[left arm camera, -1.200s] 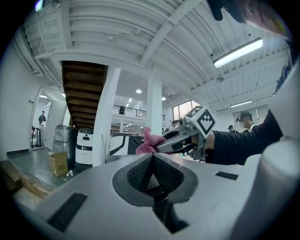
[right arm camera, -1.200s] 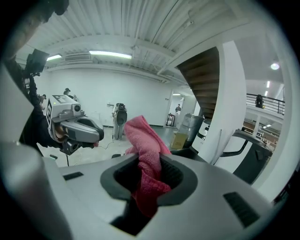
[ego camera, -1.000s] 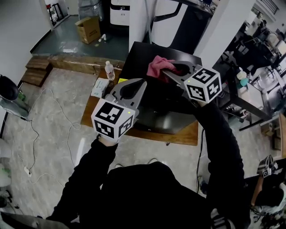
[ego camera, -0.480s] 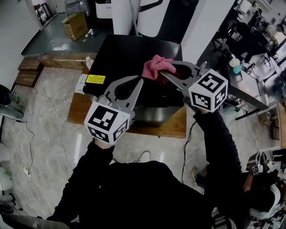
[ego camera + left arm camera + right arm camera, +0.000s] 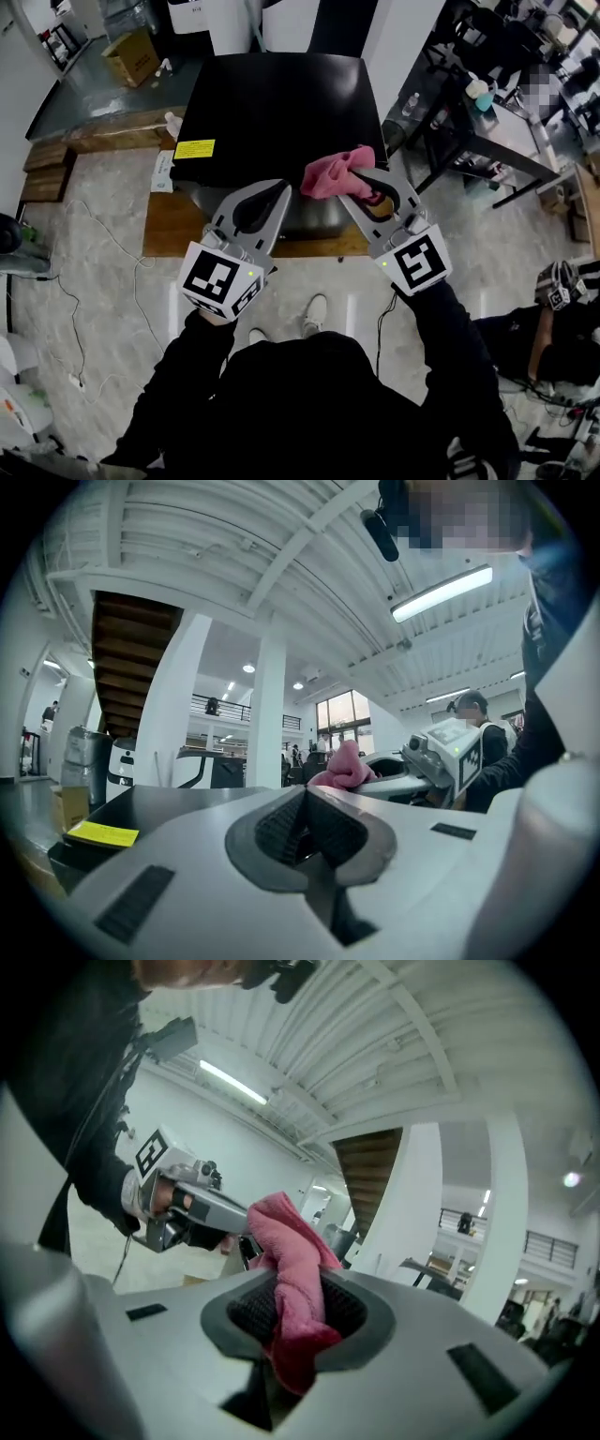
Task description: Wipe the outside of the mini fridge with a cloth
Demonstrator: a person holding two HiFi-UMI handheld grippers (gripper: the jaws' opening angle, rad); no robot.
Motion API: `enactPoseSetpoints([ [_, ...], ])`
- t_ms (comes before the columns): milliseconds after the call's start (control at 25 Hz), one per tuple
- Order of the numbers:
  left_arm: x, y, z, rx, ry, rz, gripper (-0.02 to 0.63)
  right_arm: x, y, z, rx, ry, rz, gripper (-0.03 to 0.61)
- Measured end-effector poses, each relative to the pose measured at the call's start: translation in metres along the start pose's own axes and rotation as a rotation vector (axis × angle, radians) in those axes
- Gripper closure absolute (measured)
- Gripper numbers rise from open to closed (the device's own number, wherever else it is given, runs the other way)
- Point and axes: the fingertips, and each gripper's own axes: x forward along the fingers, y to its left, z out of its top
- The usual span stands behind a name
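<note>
Between right tongs [image 5: 298, 1307], pink cloth [image 5: 287, 1234]

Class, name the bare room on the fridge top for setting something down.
Bare: the fridge top from far edge to yellow label. Crowded: its near edge, by the cloth, left hand-held gripper and right hand-held gripper.

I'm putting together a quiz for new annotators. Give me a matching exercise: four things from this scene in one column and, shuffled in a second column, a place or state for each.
1. pink cloth
2. left gripper
3. yellow sticker
4. cardboard box

A. on the floor beyond the mini fridge
B. jaws together, holding nothing
C. near-left corner of the mini fridge's black top
D. clamped in the right gripper

Pairs: 1-D, 2-B, 3-C, 4-A.
</note>
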Motion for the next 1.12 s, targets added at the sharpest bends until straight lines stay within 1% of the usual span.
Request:
enactPoseSetpoints([
  [80, -0.007, -0.004, -0.009, 0.003, -0.014, -0.017, 0.607, -0.005, 0.014, -0.015, -0.070, 0.004, -0.082, 0.488],
  [120, -0.010, -0.006, -0.014, 0.004, -0.024, -0.028, 0.607, -0.007, 0.019, -0.023, -0.087, 0.000, -0.122, 0.489],
  [240, -0.010, -0.015, -0.030, 0.000, -0.046, -0.072, 0.607, -0.010, 0.027, -0.049, -0.089, -0.009, -0.217, 0.489],
  [320, -0.007, -0.021, -0.043, -0.006, -0.046, -0.093, 0.607, -0.004, 0.027, -0.068, -0.103, 0.017, -0.246, 0.489],
  [400, -0.002, -0.028, -0.055, -0.020, -0.044, -0.108, 0.607, 0.003, 0.026, -0.085, -0.130, 0.052, -0.249, 0.489],
  [480, 0.004, -0.037, -0.067, -0.036, -0.045, -0.120, 0.607, 0.005, 0.026, -0.094, -0.163, 0.049, -0.249, 0.489],
  [560, 0.012, -0.044, -0.078, -0.037, -0.045, -0.120, 0.607, 0.003, 0.026, -0.097, -0.212, 0.011, -0.256, 0.489],
  [640, 0.022, -0.048, -0.087, -0.036, -0.041, -0.107, 0.607, -0.001, 0.022, -0.100, -0.237, -0.044, -0.267, 0.489],
  [720, 0.034, -0.047, -0.097, -0.037, -0.043, -0.090, 0.607, -0.004, 0.018, -0.106, -0.231, -0.096, -0.285, 0.490],
  [800, 0.042, -0.046, -0.109, -0.036, -0.045, -0.076, 0.607, -0.003, 0.020, -0.119, -0.223, -0.123, -0.290, 0.491],
  [960, 0.046, -0.046, -0.136, -0.042, -0.024, -0.055, 0.607, 0.006, 0.038, -0.152, -0.198, -0.110, -0.247, 0.491],
  [1120, 0.057, -0.052, -0.168, -0.043, -0.012, -0.053, 0.607, 0.007, 0.046, -0.181, -0.182, -0.112, -0.228, 0.491],
])
